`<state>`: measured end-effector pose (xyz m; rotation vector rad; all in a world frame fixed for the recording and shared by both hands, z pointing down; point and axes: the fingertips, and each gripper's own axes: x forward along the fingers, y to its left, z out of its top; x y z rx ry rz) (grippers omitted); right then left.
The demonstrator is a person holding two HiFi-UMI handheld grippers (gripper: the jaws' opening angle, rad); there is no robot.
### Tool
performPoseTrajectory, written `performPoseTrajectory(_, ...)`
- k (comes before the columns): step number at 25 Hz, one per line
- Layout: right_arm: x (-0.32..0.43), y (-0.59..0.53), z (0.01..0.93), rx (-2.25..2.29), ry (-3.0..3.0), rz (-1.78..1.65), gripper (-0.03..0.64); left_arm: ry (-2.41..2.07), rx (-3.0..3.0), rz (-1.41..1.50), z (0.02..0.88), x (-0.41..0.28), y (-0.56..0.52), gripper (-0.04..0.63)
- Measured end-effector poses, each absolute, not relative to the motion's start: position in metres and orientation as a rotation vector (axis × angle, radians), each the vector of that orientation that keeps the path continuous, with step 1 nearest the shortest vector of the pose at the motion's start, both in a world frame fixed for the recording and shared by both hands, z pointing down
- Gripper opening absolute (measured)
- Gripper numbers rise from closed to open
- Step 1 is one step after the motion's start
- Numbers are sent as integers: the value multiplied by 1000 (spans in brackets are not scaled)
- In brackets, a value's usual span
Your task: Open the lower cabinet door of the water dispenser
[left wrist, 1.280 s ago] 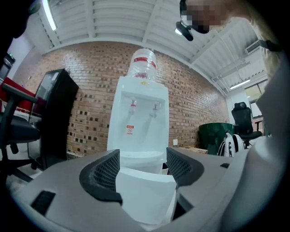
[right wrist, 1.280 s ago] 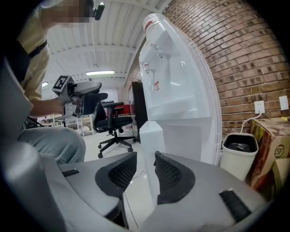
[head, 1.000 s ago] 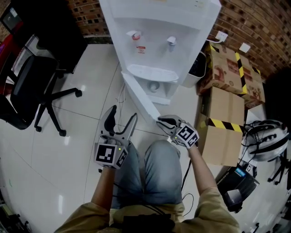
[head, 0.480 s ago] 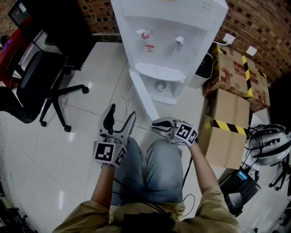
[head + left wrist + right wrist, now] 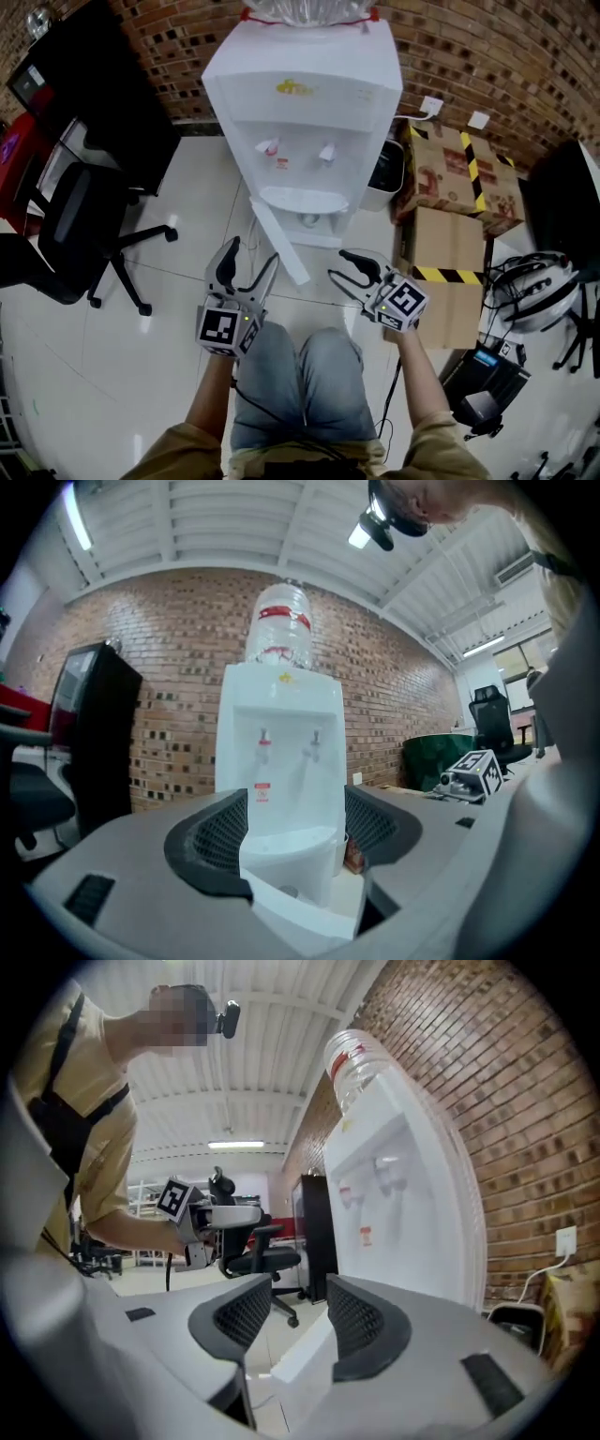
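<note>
While the lower cabinet door (image 5: 278,242) of the water dispenser (image 5: 300,103) at the far brick wall (image 5: 469,56) stands swung open toward the near side, both claws hover by its free edge. The left claw (image 5: 251,255), left of that edge, is spread wide and empty. The right claw (image 5: 339,265), right of it, is opening, its pads clear of the door.

The water dispenser (image 5: 300,112) looks smooth white plastic, the floor (image 5: 122,347) glossy tile, the wall (image 5: 487,47) rough brick.
</note>
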<state>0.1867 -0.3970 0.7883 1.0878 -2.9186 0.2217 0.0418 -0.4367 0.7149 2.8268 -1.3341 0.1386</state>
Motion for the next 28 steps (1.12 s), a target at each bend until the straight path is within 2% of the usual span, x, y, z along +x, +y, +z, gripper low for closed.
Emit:
performPoseTrajectory(2, 198, -398, 734, 1218, -2911, 211, 226, -1321, 2840, 140, 667, 46, -441, 316)
performPoseTrajectory(4, 209, -400, 676, 1372, -2868, 213, 278, -1323, 2823, 114, 616, 48, -441, 316)
performPoseTrajectory(5, 215, -401, 648, 1461, -2810, 209, 330, -1326, 2808, 101, 590, 49, -438, 316)
performPoseTrajectory(7, 226, -398, 593, 1627, -2669, 188, 352, -1328, 2778, 100, 539, 49, -426, 316)
performPoseTrajectory(8, 230, -393, 561, 1697, -2627, 189, 406, -1321, 2768, 111, 513, 49, -419, 316)
performPoseTrajectory(14, 253, -349, 352, 2008, -2574, 264, 413, -1325, 2738, 175, 351, 50, -375, 316)
performPoseTrajectory(20, 280, -300, 198, 2222, -2249, -160, 413, -1393, 2801, 123, 232, 42, -346, 316)
performPoseTrajectory(23, 287, -280, 167, 2293, -2263, -116, 411, -1415, 2842, 78, 200, 46, -337, 316)
performPoseTrajectory(28, 284, -258, 170, 2353, -2230, 55, 407, -1392, 2853, 74, 179, 54, -324, 316)
